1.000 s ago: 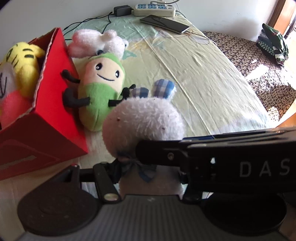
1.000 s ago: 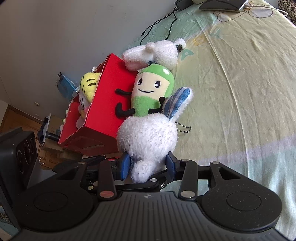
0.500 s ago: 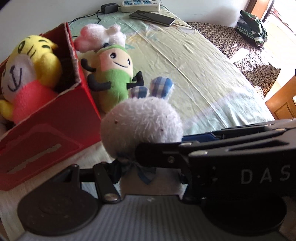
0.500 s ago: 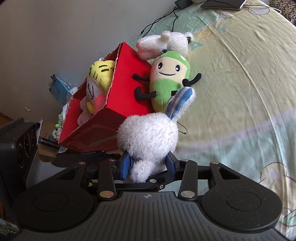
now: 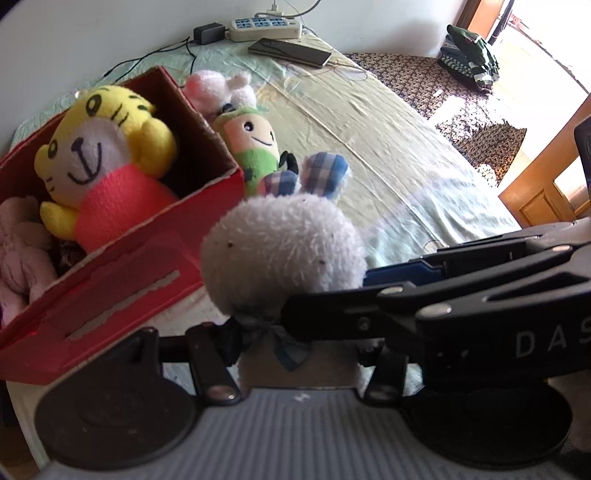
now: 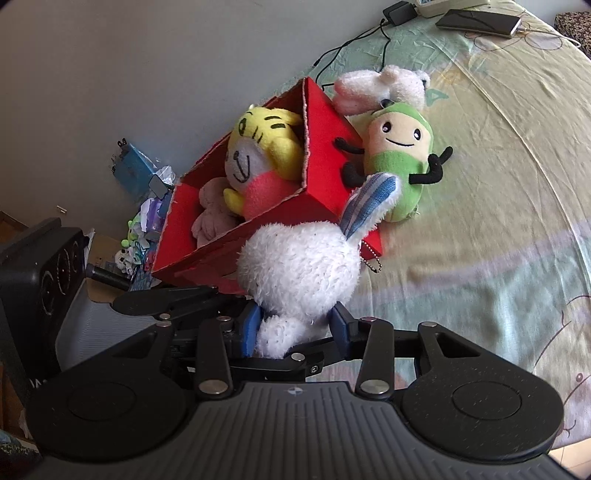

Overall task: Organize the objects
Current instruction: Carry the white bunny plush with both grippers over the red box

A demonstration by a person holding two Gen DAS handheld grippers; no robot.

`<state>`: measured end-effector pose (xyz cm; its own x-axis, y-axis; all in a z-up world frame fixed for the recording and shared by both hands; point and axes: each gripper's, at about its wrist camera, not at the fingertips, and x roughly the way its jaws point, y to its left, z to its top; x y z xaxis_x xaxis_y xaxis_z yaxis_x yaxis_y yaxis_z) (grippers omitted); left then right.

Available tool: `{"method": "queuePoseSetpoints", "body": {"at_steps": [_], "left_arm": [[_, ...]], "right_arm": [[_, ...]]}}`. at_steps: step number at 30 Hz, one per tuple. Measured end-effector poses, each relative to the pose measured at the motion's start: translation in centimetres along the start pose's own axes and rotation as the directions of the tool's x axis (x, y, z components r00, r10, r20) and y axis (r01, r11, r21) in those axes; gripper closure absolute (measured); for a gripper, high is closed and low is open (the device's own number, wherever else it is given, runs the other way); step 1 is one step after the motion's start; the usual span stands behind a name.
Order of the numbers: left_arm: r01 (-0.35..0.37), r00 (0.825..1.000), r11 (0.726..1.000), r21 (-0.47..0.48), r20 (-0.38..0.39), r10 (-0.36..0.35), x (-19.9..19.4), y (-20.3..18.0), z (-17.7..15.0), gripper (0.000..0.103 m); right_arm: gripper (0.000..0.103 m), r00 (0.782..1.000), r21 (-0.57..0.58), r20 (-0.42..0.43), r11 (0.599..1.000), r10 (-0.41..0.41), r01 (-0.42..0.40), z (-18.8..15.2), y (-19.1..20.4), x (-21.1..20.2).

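My right gripper (image 6: 295, 326) is clenched on the fluffy white rabbit (image 6: 299, 269), its blue pads (image 6: 252, 325) pressing the toy's lower body from both sides; the jaws have just been closing a little further, with the plush between them. My left gripper (image 5: 295, 339) has hold of the same rabbit (image 5: 282, 254) from the other side, its jaws drawn in as far as they go around the body below the bow, so the toy hangs between my two tools, clear of the bed. One checked ear (image 6: 369, 203) sticks up toward the far side, and a small ball chain (image 6: 373, 264) dangles beside the body.

Just beyond the rabbit stands the red cardboard box (image 5: 122, 280), open at the top. Inside it lie a yellow tiger plush (image 5: 99, 158) in a pink shirt and a pale pink plush (image 5: 18, 254) at the near end. Against the box's far wall lies a green bean-shaped plush (image 6: 400, 155) with a smiling face and black arms, and behind it a white-and-pink plush (image 6: 380, 88). All of this rests on a pale green bedsheet (image 6: 498, 184). At the head of the bed lie a phone (image 5: 290, 51), a power strip (image 5: 264, 27) and a black charger (image 5: 208, 32) with its cable.
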<state>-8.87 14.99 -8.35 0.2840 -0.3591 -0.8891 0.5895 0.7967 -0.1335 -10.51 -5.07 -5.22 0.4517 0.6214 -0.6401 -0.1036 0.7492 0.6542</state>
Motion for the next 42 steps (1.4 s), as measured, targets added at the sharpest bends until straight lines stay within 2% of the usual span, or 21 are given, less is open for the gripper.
{"method": "queuePoseSetpoints", "body": {"at_steps": [10,17,25,37,42], "left_arm": [[0.009,0.992,1.000,0.030,0.124,-0.012,-5.2,0.0,0.7,0.049],[-0.018,0.980,0.999,-0.036,0.197,0.025,-7.7,2.5,1.2,0.049],[-0.073,0.957,0.983,-0.167,0.267,0.116,-9.2,6.4,0.8,0.049],[-0.146,0.916,0.923,-0.356,0.305,0.262,-8.2,13.2,0.5,0.049],[-0.136,0.922,0.906,-0.401,0.283,0.263,-6.3,15.1,0.7,0.049]], "right_arm": [[0.061,0.996,-0.078,0.082,0.997,0.036,-0.029,0.5,4.0,-3.3],[0.062,0.989,-0.148,0.105,0.985,0.100,-0.083,1.8,6.3,-3.0],[0.064,0.982,-0.259,0.087,0.956,0.167,-0.139,4.1,9.1,0.3],[0.068,0.973,-0.370,0.028,0.907,0.227,-0.201,7.3,12.3,7.3],[0.068,0.978,-0.379,0.018,0.906,0.208,-0.186,7.9,12.1,9.5]]}}
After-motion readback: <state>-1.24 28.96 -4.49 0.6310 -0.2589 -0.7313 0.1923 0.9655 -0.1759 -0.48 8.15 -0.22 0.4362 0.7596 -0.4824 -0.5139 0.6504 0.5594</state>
